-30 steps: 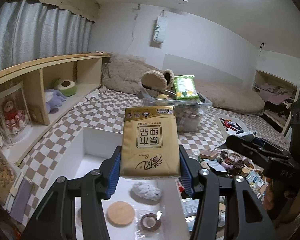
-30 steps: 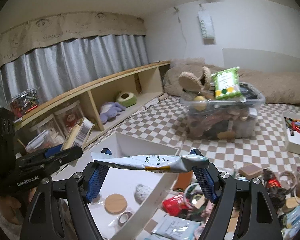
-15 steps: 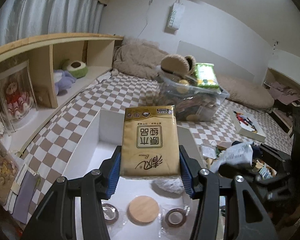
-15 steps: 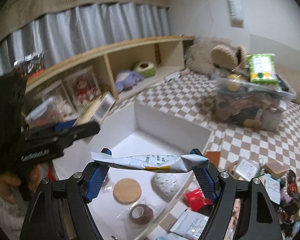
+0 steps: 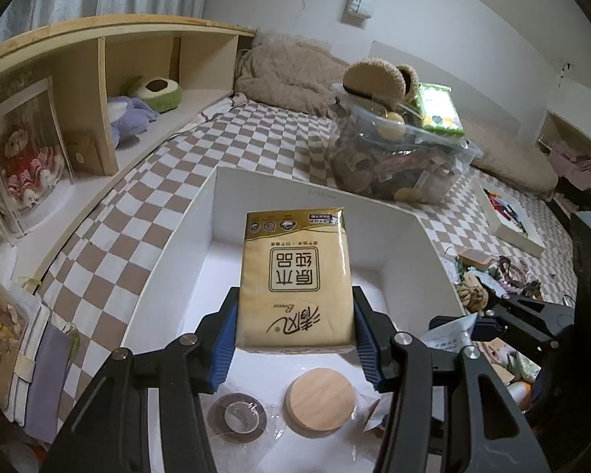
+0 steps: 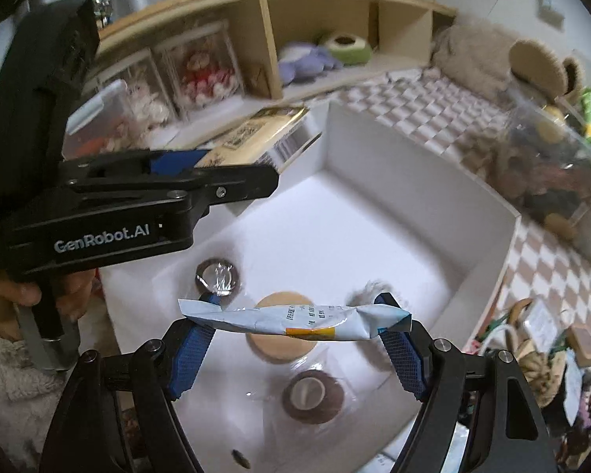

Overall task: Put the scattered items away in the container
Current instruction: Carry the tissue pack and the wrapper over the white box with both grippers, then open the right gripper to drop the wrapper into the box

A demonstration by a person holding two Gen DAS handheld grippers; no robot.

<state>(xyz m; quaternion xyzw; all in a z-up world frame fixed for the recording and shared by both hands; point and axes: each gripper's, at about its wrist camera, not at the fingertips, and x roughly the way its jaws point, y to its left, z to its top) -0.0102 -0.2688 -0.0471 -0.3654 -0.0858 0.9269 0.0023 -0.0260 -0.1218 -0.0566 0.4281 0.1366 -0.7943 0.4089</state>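
While both hang over the white box (image 5: 398,232), the left hand-held gripper (image 5: 295,339) clamps a yellow tissue pack (image 5: 295,276) flat between its blue pads, and the right hand-held gripper (image 6: 295,339) grips a crumpled pale-blue sachet (image 6: 295,317) by its ends. Inside the box lie a wooden lid (image 5: 321,398), two tape rolls (image 5: 236,418) and a fluffy grey item (image 6: 364,291). More clutter sits right of it on the checkered bed (image 5: 256,138).

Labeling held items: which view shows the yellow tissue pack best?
Left wrist view: the yellow tissue pack faces the camera, printed front fully visible, clamped between the left gripper pads above the white box. Right wrist view shows only its slanted end and barcode behind the left gripper.
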